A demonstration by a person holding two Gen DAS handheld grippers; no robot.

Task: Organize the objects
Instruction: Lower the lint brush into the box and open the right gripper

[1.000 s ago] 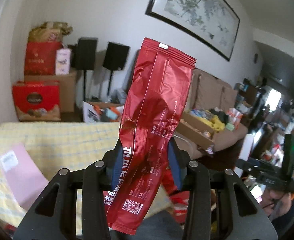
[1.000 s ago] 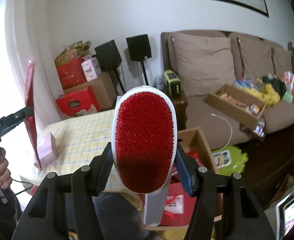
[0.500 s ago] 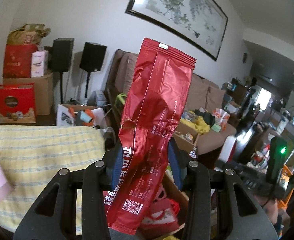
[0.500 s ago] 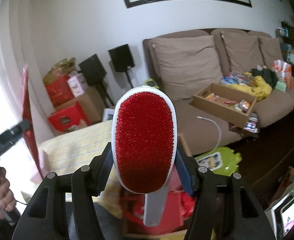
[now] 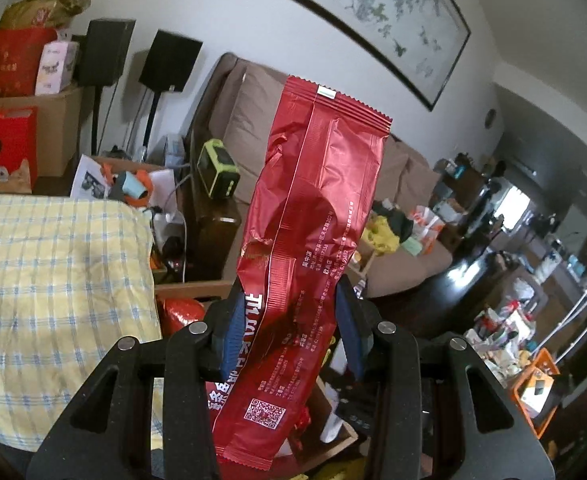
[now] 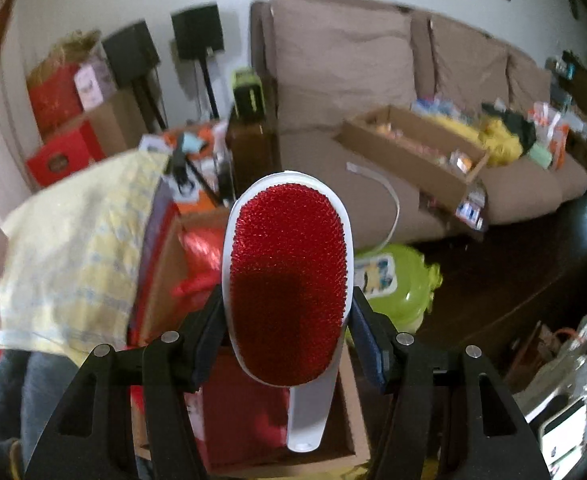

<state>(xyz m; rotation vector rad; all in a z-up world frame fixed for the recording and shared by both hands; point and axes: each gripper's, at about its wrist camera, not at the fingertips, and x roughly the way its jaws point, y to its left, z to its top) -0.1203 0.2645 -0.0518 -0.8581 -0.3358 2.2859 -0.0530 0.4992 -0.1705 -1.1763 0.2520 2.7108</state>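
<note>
My left gripper (image 5: 291, 322) is shut on a long red foil snack packet (image 5: 317, 216) that stands upright between its blue pads. Its sealed top edge points up in front of the sofa. My right gripper (image 6: 287, 330) is shut on a white lint brush (image 6: 287, 276) with a red bristle face turned to the camera and its handle pointing down. Below the brush lies an open cardboard box (image 6: 161, 280) on the floor holding red bags. The same box (image 5: 189, 288) shows in the left wrist view behind the packet.
A table under a yellow checked cloth (image 5: 53, 280) stands at the left, beside the box. A brown sofa (image 6: 353, 80) carries a cardboard tray of items (image 6: 413, 148). A green toy (image 6: 393, 280) lies on the dark floor. Speakers (image 5: 169, 64) and stacked boxes (image 5: 21, 92) line the wall.
Both views have swung right, away from the table and toward the sofa. The right view has also tipped down over the floor box. Both grips are unchanged.
</note>
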